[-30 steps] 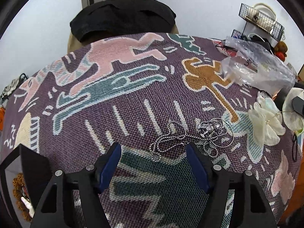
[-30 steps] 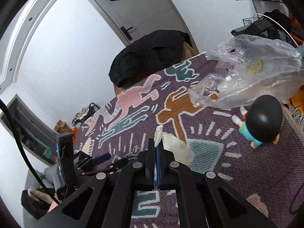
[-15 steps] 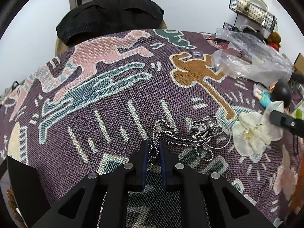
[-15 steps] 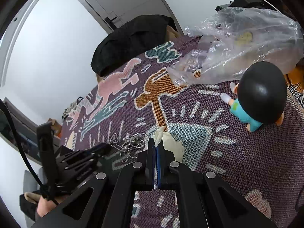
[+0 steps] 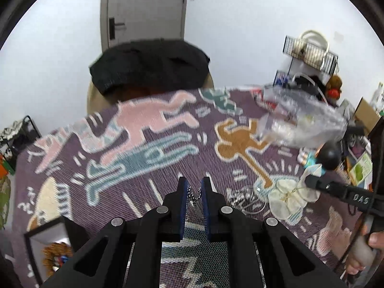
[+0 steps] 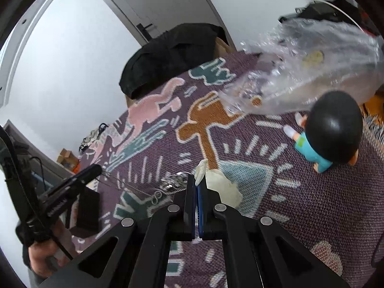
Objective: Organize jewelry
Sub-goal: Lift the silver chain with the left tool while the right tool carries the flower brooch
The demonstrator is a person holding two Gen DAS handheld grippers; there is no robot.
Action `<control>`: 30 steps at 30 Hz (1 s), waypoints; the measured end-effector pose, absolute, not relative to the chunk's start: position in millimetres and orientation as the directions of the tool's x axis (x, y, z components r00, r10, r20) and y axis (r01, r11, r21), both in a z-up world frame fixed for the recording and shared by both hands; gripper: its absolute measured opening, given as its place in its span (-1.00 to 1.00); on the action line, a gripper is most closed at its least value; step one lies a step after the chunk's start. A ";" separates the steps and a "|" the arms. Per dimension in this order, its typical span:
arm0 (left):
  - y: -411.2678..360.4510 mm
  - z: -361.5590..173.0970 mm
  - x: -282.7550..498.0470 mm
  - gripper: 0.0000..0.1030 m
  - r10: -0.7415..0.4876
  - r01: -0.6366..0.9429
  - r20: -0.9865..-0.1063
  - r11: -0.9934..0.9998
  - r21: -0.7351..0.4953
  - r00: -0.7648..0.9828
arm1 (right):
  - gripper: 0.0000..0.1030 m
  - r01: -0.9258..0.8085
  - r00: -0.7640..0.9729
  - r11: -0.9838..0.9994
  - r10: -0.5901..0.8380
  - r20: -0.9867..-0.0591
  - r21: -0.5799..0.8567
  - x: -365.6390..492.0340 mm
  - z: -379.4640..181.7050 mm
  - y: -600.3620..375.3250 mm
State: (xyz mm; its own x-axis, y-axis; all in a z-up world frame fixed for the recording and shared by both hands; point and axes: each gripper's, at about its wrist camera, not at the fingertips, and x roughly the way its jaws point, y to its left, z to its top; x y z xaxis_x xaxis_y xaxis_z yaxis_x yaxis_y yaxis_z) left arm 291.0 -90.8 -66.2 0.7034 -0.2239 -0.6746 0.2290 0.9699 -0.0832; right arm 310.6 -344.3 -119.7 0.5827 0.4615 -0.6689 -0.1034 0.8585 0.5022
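Left tongs [image 5: 194, 192] are pinching a silver bead chain [image 5: 193, 195] between the blue pads, jaws nearly together with the chain caught in the narrow gap. They have just been closing onto it. The chain is hanging off the tabletop [image 5: 168, 163], which is covered by a purple woven cloth with pink, teal and brown figures. From the right wrist view the chain is stretching taut from the left tongs [image 6: 96, 169] toward a tangled heap of silver jewelry [image 6: 172, 183] lying on the cloth. That same heap [image 5: 242, 198] is sitting just right of the left tongs, beside a cream fabric flower [image 5: 288, 198].

Right tongs [image 6: 197, 184] are fully closed, gripping a petal of the cream flower [image 6: 220, 187]; the petal tip is sticking up between the pads. In the left view the right tongs [image 5: 309, 180] are touching the flower from the right.

A black-haired figurine [image 6: 328, 132] in a teal shirt is lying on the cloth near a crumpled clear plastic bag [image 6: 312, 72]. A black garment [image 5: 148, 64] is draping over a chair at the far edge. A hand [image 6: 43, 256] is holding the left handle.
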 end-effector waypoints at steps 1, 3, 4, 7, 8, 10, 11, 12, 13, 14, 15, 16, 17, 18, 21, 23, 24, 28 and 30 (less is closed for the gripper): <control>-87.6 -59.3 288.3 -0.77 -0.222 0.226 -0.661 0.971 -0.081 0.717 | -0.95 -0.110 0.586 0.858 0.464 -0.665 0.501 310.1 -116.4 -342.4; -81.5 -46.0 281.4 -0.77 -0.218 0.220 -0.638 0.972 -0.077 0.739 | -0.95 -0.128 0.591 0.857 0.471 -0.655 0.500 308.9 -108.8 -337.0; -78.2 -39.4 278.7 -0.77 -0.215 0.218 -0.625 0.973 -0.074 0.750 | -0.95 -0.136 0.593 0.856 0.473 -0.651 0.499 308.3 -105.2 -334.2; -69.7 -20.8 270.7 -0.77 -0.212 0.213 -0.589 0.975 -0.069 0.780 | -0.95 -0.163 0.601 0.854 0.483 -0.637 0.494 307.2 -93.0 -325.2; -67.7 -16.0 268.9 -0.77 -0.211 0.212 -0.579 0.975 -0.068 0.787 | -0.95 -0.173 0.605 0.853 0.487 -0.630 0.493 306.4 -88.7 -322.3; -63.0 -4.9 264.1 -0.77 -0.210 0.211 -0.557 0.975 -0.064 0.803 | -0.95 -0.195 0.613 0.850 0.495 -0.616 0.489 305.4 -79.1 -315.6; -60.3 1.3 261.4 -0.77 -0.209 0.210 -0.544 0.976 -0.061 0.813 | -0.95 -0.206 0.616 0.849 0.499 -0.609 0.487 305.6 -74.8 -311.9; -57.6 7.2 258.8 -0.77 -0.207 0.208 -0.531 0.976 -0.059 0.821 | -0.95 -0.218 0.619 0.847 0.504 -0.602 0.485 305.6 -70.2 -307.7; -54.7 12.8 256.7 -0.77 -0.206 0.207 -0.519 0.977 -0.057 0.830 | -0.94 -0.224 0.621 0.846 0.507 -0.598 0.484 304.8 -66.7 -304.8; -52.2 17.3 254.8 -0.77 -0.204 0.205 -0.508 0.977 -0.055 0.837 | -0.94 -0.236 0.622 0.844 0.512 -0.592 0.482 305.2 -63.2 -300.6; -48.6 23.5 252.9 -0.77 -0.201 0.202 -0.495 0.978 -0.052 0.845 | -0.95 -0.250 0.623 0.841 0.518 -0.586 0.479 306.1 -59.3 -295.0; -45.5 29.1 251.7 -0.77 -0.197 0.198 -0.484 0.979 -0.051 0.853 | -0.95 -0.258 0.622 0.839 0.524 -0.582 0.479 306.7 -57.0 -291.4; -42.9 34.1 250.3 -0.77 -0.194 0.194 -0.473 0.980 -0.049 0.859 | -0.95 -0.271 0.621 0.835 0.531 -0.577 0.478 307.9 -53.8 -286.0; -39.8 40.3 249.0 -0.77 -0.190 0.191 -0.459 0.981 -0.044 0.868 | -0.95 -0.286 0.619 0.829 0.543 -0.568 0.481 308.7 -50.7 -281.1; -30.8 56.8 247.5 -0.78 -0.181 0.185 -0.427 0.982 -0.033 0.886 | -0.95 -0.330 0.619 0.816 0.566 -0.544 0.474 310.7 -36.9 -264.9; -24.6 68.1 246.6 -0.78 -0.174 0.178 -0.409 0.984 -0.029 0.896 | -0.95 -0.359 0.619 0.805 0.584 -0.525 0.473 312.3 -27.0 -254.2; -22.8 73.0 246.3 -0.78 -0.169 0.174 -0.400 0.985 -0.024 0.901 | -0.95 -0.373 0.618 0.798 0.594 -0.515 0.473 312.9 -21.7 -248.5; -13.5 95.6 241.1 -0.98 -0.137 0.148 -0.355 0.989 0.002 0.925 | -0.95 -0.422 0.618 0.776 0.624 -0.478 0.469 313.1 -2.3 -229.5; -8.1 105.0 239.2 -0.98 -0.131 0.140 -0.339 0.990 0.003 0.932 | -0.95 -0.446 0.613 0.762 0.642 -0.460 0.469 312.3 7.0 -218.9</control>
